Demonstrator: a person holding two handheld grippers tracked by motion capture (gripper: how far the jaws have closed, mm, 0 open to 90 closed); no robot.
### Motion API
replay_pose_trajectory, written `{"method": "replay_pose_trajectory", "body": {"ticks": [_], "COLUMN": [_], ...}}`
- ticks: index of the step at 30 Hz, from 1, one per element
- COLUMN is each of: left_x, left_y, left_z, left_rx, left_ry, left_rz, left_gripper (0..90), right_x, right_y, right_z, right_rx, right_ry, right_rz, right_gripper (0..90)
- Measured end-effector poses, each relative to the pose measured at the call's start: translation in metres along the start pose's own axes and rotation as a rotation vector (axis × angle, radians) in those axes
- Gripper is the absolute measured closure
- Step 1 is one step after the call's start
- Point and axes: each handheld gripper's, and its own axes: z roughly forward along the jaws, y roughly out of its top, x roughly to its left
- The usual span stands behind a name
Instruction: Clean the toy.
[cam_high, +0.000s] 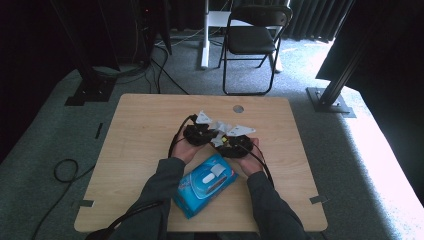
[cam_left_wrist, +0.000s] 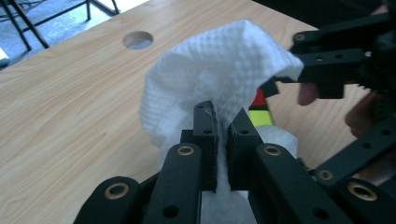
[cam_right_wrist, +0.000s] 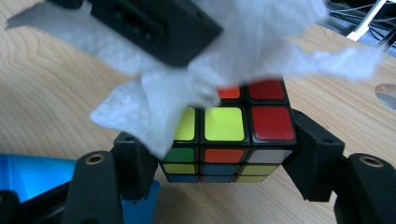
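Left gripper (cam_left_wrist: 223, 122) pinches a white wipe (cam_left_wrist: 219, 70), seemingly draped on the cube (cam_right_wrist: 229, 135); right gripper (cam_right_wrist: 219, 158) clamps that cube.

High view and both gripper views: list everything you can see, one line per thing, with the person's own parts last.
puzzle cube: one, black with yellow, red, orange, green, blue and white tiles, clamped between the right tongs above the table
wipe: one, white, pinched in the left tongs and draped over the cube's top
wipes pack: one, blue with a white lid flap, flat on the table between the forearms
table: one, light wood, round hole near its far edge
folding chair: one, black, on the carpet beyond the table
cables: several, black, on the grey carpet at left
left tongs: black, shut on the wipe
right tongs: black, gripping the cube's sides
forearms: two, grey sleeves, entering from the bottom edge
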Motion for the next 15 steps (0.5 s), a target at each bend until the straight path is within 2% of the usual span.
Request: {"method": "replay_pose_trajectory", "body": {"ticks": [5, 15], "left_x": [-0.007, -0.014], "left_y": [0.0, 0.004], "left_z": [0.007, 0.012], "left_rx": [0.016, 0.028], "left_ry": [-0.045, -0.081], "left_rz": [0.019, 0.043], "left_gripper": [85.2, 85.2], "right_x": [0.002, 0.004], "right_y": [0.0, 0.0], "right_z": [0.002, 0.004], "right_rx": [0.01, 0.006], "right_ry": [-0.002, 0.006], "right_rz": [-0.009, 0.002], "right_gripper": [34.3, 34.3]}}
